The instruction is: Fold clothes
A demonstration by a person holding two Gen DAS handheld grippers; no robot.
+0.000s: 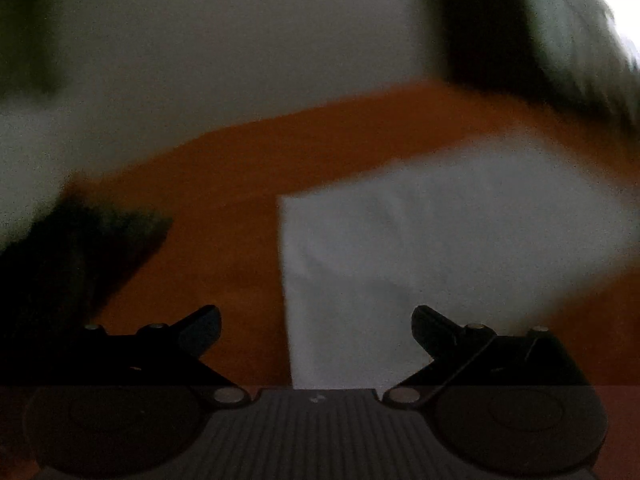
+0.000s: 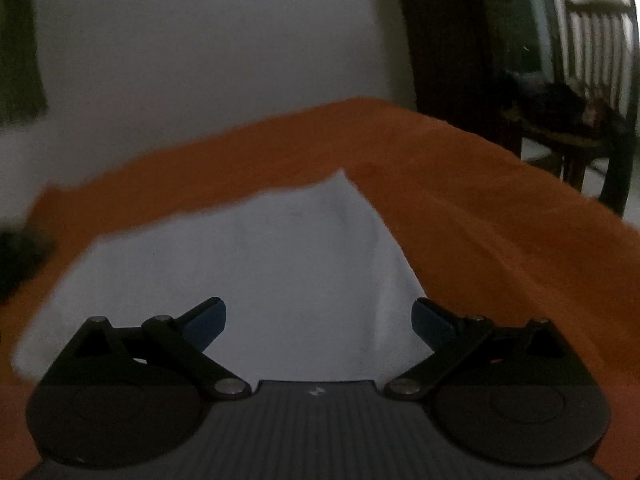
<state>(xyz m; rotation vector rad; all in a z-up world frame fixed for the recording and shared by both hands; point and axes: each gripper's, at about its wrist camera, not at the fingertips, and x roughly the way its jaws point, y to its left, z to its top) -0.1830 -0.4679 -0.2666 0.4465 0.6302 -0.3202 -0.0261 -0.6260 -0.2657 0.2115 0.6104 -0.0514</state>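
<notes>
White garment [image 2: 240, 264] lies flat on the orange bedcover [image 2: 480, 208], one corner peaked toward the far edge. Right gripper [image 2: 319, 320] hovers over its near part, fingers spread, holding nothing. Left gripper [image 1: 316, 330] likewise spread and empty, at the garment's left edge; view blurred.

**A dim room behind an orange-covered surface**

A pale wall [image 2: 208, 52] is filling the background. A dark wooden chair [image 2: 592, 80] is standing at the right, beside a dark door frame [image 2: 444, 40]. Faint light is entering top right.
</notes>
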